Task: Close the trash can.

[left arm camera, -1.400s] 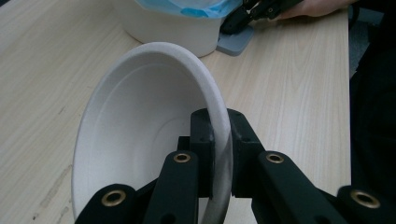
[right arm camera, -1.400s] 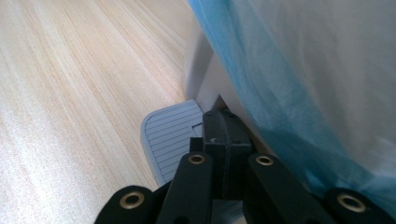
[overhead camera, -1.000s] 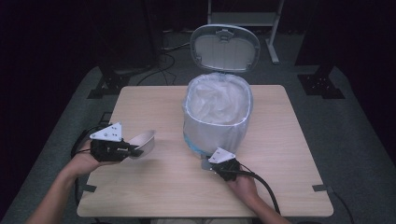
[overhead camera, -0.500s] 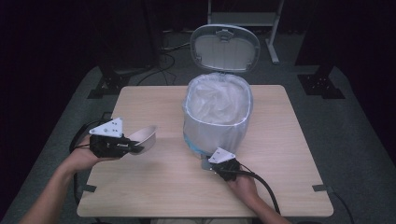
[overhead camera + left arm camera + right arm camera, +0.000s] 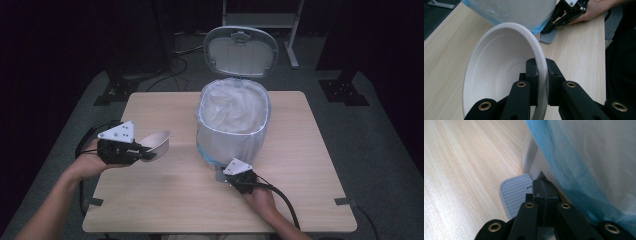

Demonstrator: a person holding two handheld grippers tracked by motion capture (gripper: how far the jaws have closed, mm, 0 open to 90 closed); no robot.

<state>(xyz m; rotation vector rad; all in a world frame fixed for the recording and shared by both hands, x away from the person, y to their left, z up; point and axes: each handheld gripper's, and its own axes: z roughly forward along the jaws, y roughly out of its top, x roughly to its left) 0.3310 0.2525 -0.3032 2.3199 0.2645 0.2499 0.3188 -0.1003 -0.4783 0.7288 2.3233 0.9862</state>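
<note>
One pedal bin [image 5: 232, 135] stands near the middle of the single wooden worktop [image 5: 300, 170], its one lid [image 5: 241, 51] tipped up and back so the inside faces me. A white liner bag [image 5: 231, 107] fills the opening and folds over the rim, with a blue edge showing low on the bin's wall.

There are two hand-held grippers, one in each of the person's hands. The left hand-held gripper [image 5: 145, 150] is at the left of the worktop, held above the wood, and it pinches the one white bowl [image 5: 155, 142] by its rim. In the left gripper view the two black jaws are pressed onto the rim of the bowl [image 5: 504, 75], one pad inside and one outside, and the bowl is tilted so that its hollow faces sideways. The bowl sits left of the bin, apart from it, and does not touch it.

The right hand-held gripper [image 5: 222, 175] is down at the front foot of the bin. In the right gripper view its jaws are pressed together with nothing between them, and their tips rest on the single grey ribbed pedal [image 5: 515, 192], just beside the blue-edged bag. The left gripper view shows that same pedal [image 5: 548, 37] under the right hand-held gripper's tips.

A black cable [image 5: 282, 197] trails from the right hand-held gripper toward the near edge of the worktop.
</note>
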